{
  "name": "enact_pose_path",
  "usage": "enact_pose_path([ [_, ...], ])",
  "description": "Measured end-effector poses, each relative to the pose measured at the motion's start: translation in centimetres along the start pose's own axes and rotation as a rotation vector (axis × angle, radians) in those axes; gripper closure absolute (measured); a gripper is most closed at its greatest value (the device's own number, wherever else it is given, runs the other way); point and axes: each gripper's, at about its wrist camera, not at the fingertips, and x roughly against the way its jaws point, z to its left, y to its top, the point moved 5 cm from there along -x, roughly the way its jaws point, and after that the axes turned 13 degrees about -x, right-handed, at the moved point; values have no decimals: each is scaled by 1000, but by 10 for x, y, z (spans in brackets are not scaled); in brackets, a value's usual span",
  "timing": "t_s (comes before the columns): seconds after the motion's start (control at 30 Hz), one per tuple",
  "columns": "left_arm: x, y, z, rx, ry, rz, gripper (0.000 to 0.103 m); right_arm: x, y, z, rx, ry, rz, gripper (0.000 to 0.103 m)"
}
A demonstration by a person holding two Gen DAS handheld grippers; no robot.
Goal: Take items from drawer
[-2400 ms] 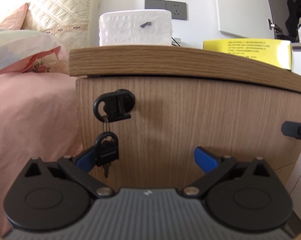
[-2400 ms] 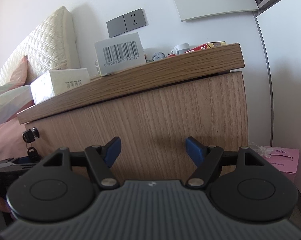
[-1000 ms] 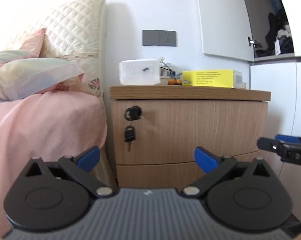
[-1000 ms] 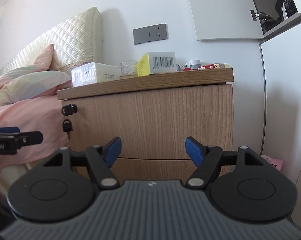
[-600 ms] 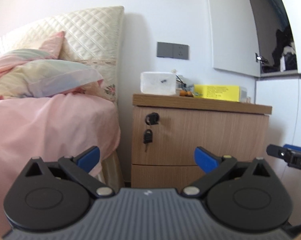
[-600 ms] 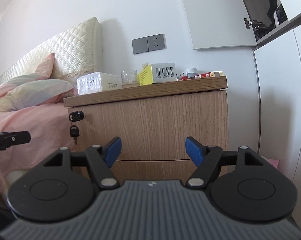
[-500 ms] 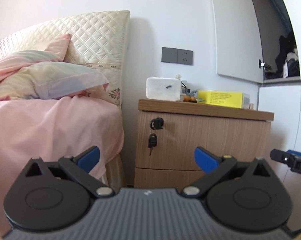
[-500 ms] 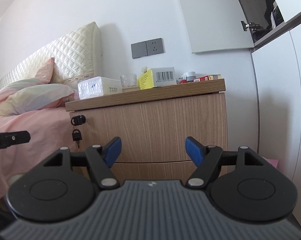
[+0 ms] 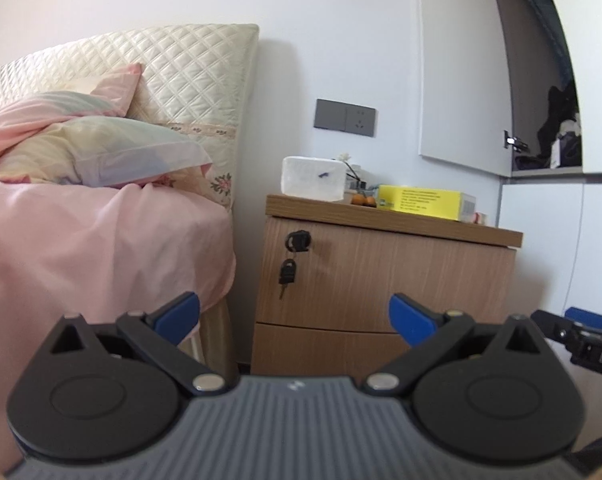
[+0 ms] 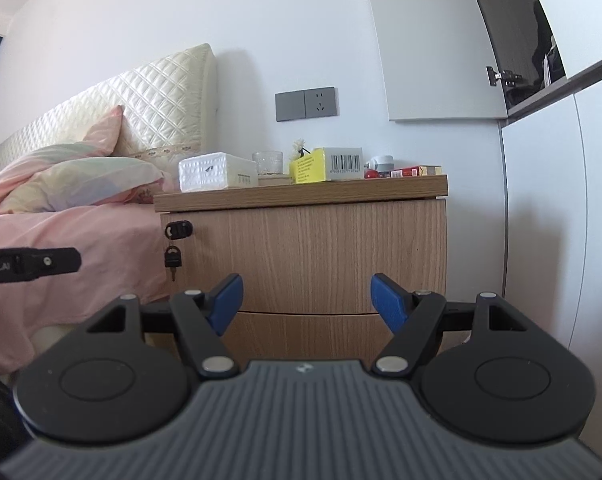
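Facing the nightstand (image 9: 385, 276) from well back, the left gripper (image 9: 295, 314) had its blue fingers spread wide with nothing between them. So did the right gripper (image 10: 307, 298), equally empty and aimed at the same wooden front. Both drawers were closed: the top drawer (image 10: 305, 256) carried a black lock (image 9: 299, 240) at its left edge with a key (image 9: 287, 274) hanging below it, and the lower drawer (image 10: 309, 334) showed partly above the gripper body. On top stood a white tissue box (image 10: 217, 172), a glass (image 10: 267, 163), a yellow box (image 9: 425, 198) and small items too small to tell. A bed (image 9: 93, 248) with pink bedding lay just beside the nightstand's left side.
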Motion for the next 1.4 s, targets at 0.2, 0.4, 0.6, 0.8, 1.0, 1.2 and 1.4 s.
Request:
enact_pose_path([
  [0.2,-5,-2,-11,-39,-18,25,0,5,-2,-3,-7,8,-3,29],
  [0.4,-10,-5,-16,-58,-24,51,0,-1,-3,-6,-18,1,11,29],
  [0.6,-12,-6,-4,-5,26,67,0,-4,-7,-1,-8,9,25,29],
  [0.8,-9,-7,1,7,32,75,0,-3,-9,-1,-5,9,25,29],
  [1.0,-8,-8,1,1,27,81,0,-7,-10,-5,-38,-6,29,14],
  [1.2,-9,-9,0,-3,21,86,0,-11,-12,-8,-57,-21,33,15],
  [1.4,-10,-9,-3,-6,13,89,0,-11,-14,-3,-28,-28,34,15],
])
